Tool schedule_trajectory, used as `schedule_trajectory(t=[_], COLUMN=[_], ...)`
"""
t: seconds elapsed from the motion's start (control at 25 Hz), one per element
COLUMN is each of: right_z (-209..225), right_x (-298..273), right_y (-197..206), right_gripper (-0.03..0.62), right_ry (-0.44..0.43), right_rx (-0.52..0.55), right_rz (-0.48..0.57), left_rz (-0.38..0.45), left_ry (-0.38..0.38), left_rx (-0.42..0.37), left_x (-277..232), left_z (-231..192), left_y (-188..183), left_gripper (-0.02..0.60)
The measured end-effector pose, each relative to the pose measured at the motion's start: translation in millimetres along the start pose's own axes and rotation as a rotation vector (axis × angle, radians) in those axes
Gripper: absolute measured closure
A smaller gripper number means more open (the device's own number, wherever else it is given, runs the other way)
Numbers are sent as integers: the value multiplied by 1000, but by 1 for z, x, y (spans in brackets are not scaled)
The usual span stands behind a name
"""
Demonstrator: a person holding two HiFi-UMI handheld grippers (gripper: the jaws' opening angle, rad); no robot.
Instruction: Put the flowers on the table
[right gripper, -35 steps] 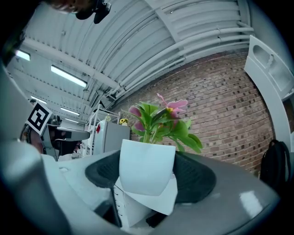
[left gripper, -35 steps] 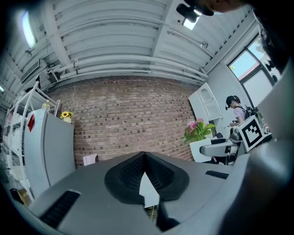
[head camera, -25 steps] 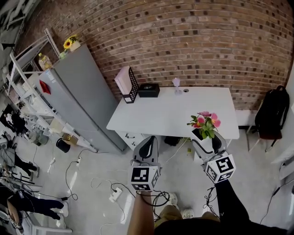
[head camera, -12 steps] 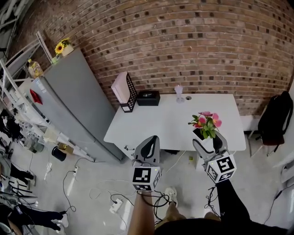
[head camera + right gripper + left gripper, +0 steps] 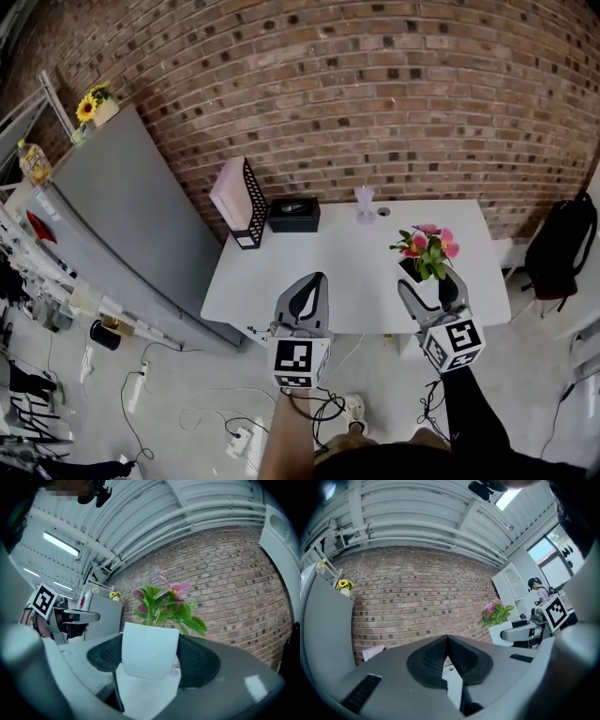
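Flowers (image 5: 427,249): head view; pink blooms and green leaves, upright between the jaws of the right gripper (image 5: 429,286), over the right front part of the table (image 5: 328,267).
Contact with tabletop: cannot be told from this view.
Left gripper (image 5: 305,286): held at the table's front edge, well left of the flowers.
Table contents: black mesh file holder (image 5: 246,202) with a pink folder at the back left; black box (image 5: 293,214) just beside it; small clear vase (image 5: 364,203) near the back middle.
Surroundings: grey refrigerator (image 5: 103,216) left of the table, a sunflower (image 5: 87,106) on its top; black backpack (image 5: 560,246) at the right; brick wall (image 5: 375,94) behind.

Left gripper view, jaws: pressed together, nothing between them.
Left gripper view, background: flowers in a white pot (image 5: 500,632) at the right, carried by the other gripper; sunflower at the far left before the brick wall.

Right gripper view, jaws: pinching the white pot from both sides, black pads against its walls.
Right gripper view, pot: upright, leaves and blooms rising above its rim.
Right gripper view, left side: the left gripper's marker cube, with the refrigerator behind it.
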State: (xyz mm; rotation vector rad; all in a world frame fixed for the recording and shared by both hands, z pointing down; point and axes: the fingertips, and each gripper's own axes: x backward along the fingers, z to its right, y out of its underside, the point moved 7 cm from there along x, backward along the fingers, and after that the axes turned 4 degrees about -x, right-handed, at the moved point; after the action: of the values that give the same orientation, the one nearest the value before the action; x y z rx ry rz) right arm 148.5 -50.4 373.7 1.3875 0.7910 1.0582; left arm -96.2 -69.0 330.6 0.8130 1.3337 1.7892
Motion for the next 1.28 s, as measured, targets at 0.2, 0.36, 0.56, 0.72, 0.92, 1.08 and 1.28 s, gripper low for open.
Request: schedule_trajectory(t=[0.2, 0.36, 0.56, 0.72, 0.92, 1.08, 1.28], right_z=[-1, -2, -6, -10, -11, -8, -2], right_x=[-47, -82, -120, -147, -172, -190, -213], right_y=[9, 17, 31, 48, 67, 76, 84], right_gripper=[249, 249, 249, 249, 249, 249, 249], right_ry=[4, 8, 14, 1, -24, -46, -79], right_rx=[21, 25, 64, 85, 84, 48, 38], right_rz=[-22, -31, -40, -89, -133, -143, -151], left_rz=[-10, -11, -20, -8, 4, -13, -40], left_ry=[34, 57, 84, 56, 53, 46, 41], left_rx=[14, 15, 33, 32, 59, 51, 23], left_x=[-40, -67, -93, -105, -116, -125, -141], left_z=[-35, -60, -85, -100, -112, -121, -125], left_y=[17, 29, 46, 55, 63, 73, 81], left_gripper=[574, 574, 574, 574, 574, 574, 574])
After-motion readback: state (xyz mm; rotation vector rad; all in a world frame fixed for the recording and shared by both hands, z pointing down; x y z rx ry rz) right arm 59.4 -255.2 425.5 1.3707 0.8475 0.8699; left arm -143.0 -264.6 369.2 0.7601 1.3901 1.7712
